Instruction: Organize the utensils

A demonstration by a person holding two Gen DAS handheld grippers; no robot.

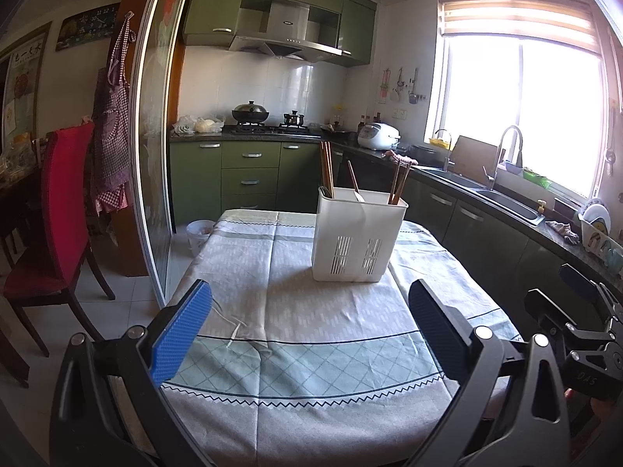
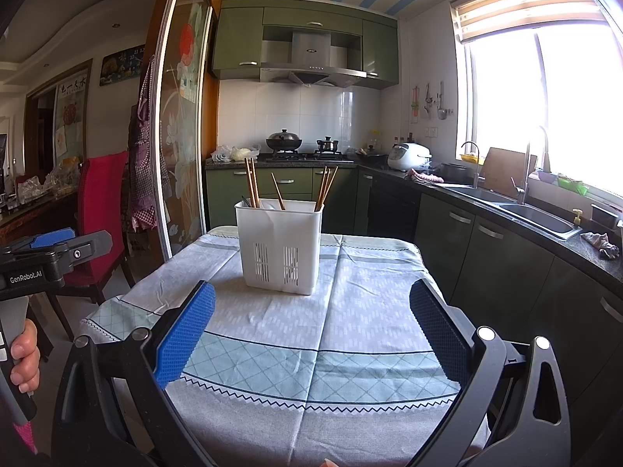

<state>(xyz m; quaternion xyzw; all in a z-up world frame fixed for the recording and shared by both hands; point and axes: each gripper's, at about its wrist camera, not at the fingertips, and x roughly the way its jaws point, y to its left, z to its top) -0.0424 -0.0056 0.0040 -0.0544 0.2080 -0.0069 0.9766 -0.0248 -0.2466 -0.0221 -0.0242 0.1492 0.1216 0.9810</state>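
Holder: white utensil holder (image 1: pixel 356 237) stands upright mid-tabletop (image 1: pixel 272 292), ahead of both grippers.
Contents: chopsticks (image 2: pixel 251 183) upright in its compartments.
Left gripper (image 1: pixel 309 334): jaws spread, holding nothing.
Right gripper (image 2: pixel 311 334): jaws spread, holding nothing.
Progress: no loose utensils visible; sorting looks finished or nearly so.

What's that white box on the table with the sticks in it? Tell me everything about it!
The white box is a utensil holder that looks like plastic. It stands upright on the tablecloth, open at the top, with two panels of slots low on its front. Inside it seems split into sections. Brown chopsticks stick up at its left, middle and right, leaning on its walls. Nothing else touches it; neither gripper reaches it.
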